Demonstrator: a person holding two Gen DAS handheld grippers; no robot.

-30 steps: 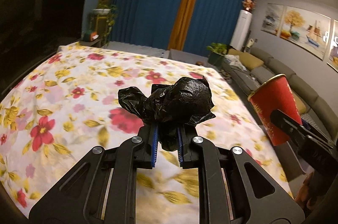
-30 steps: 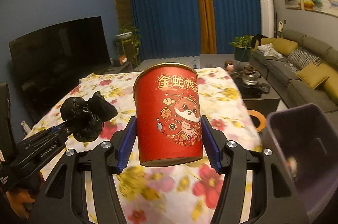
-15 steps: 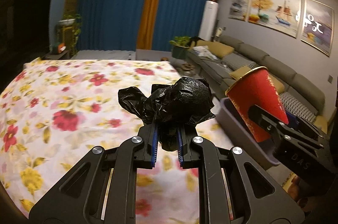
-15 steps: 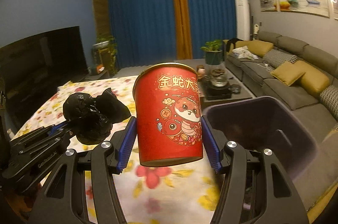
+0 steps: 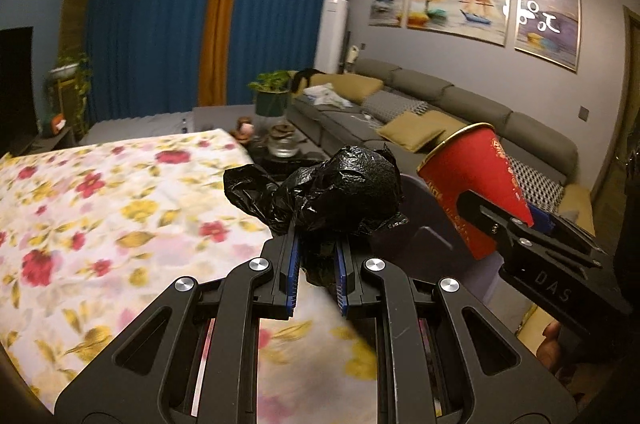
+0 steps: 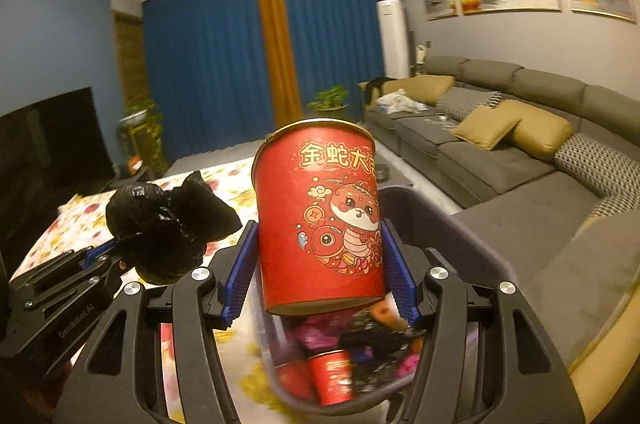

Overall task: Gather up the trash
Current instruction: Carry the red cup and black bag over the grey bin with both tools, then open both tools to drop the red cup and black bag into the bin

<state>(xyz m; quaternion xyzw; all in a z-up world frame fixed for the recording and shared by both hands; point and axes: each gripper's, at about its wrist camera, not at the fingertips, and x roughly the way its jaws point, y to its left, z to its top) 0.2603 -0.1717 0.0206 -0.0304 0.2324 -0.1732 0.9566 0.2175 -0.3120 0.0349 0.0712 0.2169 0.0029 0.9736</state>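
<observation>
Two items carried: left gripper (image 5: 314, 274) clenched on black bag (image 5: 340, 190), right gripper (image 6: 320, 278) gripping red cup (image 6: 318, 216); both swung off floral table (image 5: 100, 204) edge, cup now above bin (image 6: 472, 244); drop likely next

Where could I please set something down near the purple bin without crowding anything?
The flower-print tablecloth lies bare from the left gripper back to its far edge. Crowded: the purple plastic bin already holds trash, and the right gripper holds the red paper cup above it, beside the crumpled black plastic bag.
</observation>
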